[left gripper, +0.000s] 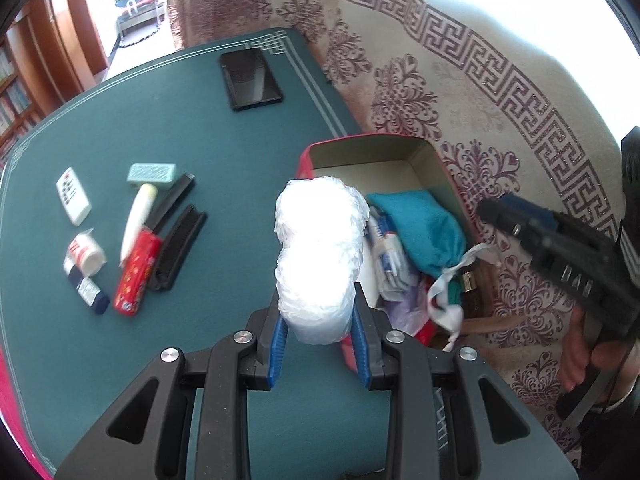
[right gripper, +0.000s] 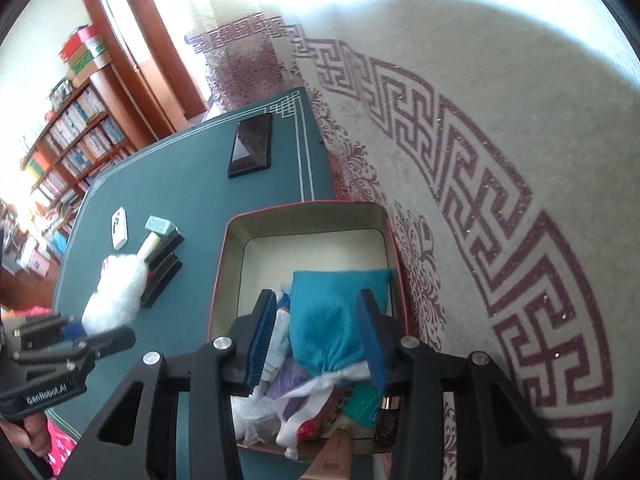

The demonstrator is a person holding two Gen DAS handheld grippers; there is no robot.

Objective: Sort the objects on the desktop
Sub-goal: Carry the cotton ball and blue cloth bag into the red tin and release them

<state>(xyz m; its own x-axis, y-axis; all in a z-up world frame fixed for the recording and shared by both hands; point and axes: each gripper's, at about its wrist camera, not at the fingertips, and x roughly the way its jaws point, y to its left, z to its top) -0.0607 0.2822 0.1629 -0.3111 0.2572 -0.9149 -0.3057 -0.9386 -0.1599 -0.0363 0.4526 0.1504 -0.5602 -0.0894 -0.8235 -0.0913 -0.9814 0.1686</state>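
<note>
My left gripper [left gripper: 320,336] is shut on a white plastic-wrapped roll [left gripper: 318,256] and holds it above the green table, beside the red box [left gripper: 308,160]. The roll also shows in the right wrist view [right gripper: 114,292]. The box [right gripper: 304,210] holds a teal cloth pouch [right gripper: 332,312], tubes and several small packets. My right gripper [right gripper: 318,340] is open and empty, hovering over the pouch inside the box; it shows at the right of the left wrist view [left gripper: 496,210].
On the table's left lie a white remote [left gripper: 72,196], a teal case [left gripper: 152,172], a white tube [left gripper: 138,216], a red tube [left gripper: 136,276], black combs [left gripper: 178,248] and small bottles [left gripper: 86,272]. A black phone [left gripper: 250,78] lies far. Patterned carpet [left gripper: 460,92] lies right.
</note>
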